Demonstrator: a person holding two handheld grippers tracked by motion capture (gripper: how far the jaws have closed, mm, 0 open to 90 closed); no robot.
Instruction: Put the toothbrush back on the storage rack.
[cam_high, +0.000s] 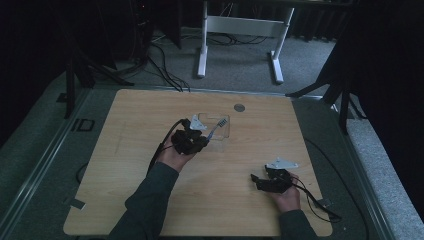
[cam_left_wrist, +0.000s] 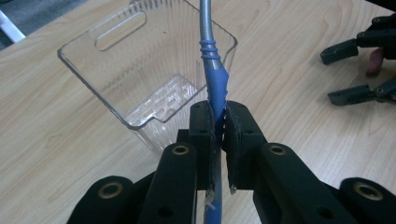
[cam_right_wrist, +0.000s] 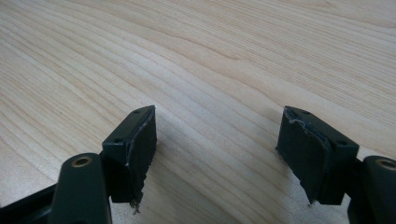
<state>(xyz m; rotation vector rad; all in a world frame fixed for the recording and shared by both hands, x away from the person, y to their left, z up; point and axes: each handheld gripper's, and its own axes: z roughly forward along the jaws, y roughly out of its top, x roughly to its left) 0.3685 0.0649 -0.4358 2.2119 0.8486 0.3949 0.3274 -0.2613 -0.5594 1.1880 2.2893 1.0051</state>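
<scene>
My left gripper (cam_high: 201, 140) (cam_left_wrist: 218, 111) is shut on the blue part of a toothbrush handle (cam_left_wrist: 216, 86). The grey neck rises over a clear plastic bin (cam_left_wrist: 140, 60), and in the high view the brush head (cam_high: 223, 121) sits above the bin (cam_high: 218, 134) at the table's middle. The bin holds nothing that I can see. My right gripper (cam_high: 256, 181) (cam_right_wrist: 217, 135) is open just above bare wood near the front right of the table. It also appears, open, in the left gripper view (cam_left_wrist: 340, 74).
The wooden table (cam_high: 150, 115) has a small grey round disc (cam_high: 239, 107) near its far edge. White desk legs (cam_high: 202, 47) stand on the floor beyond. Cables trail from both grippers across the table and off its edges.
</scene>
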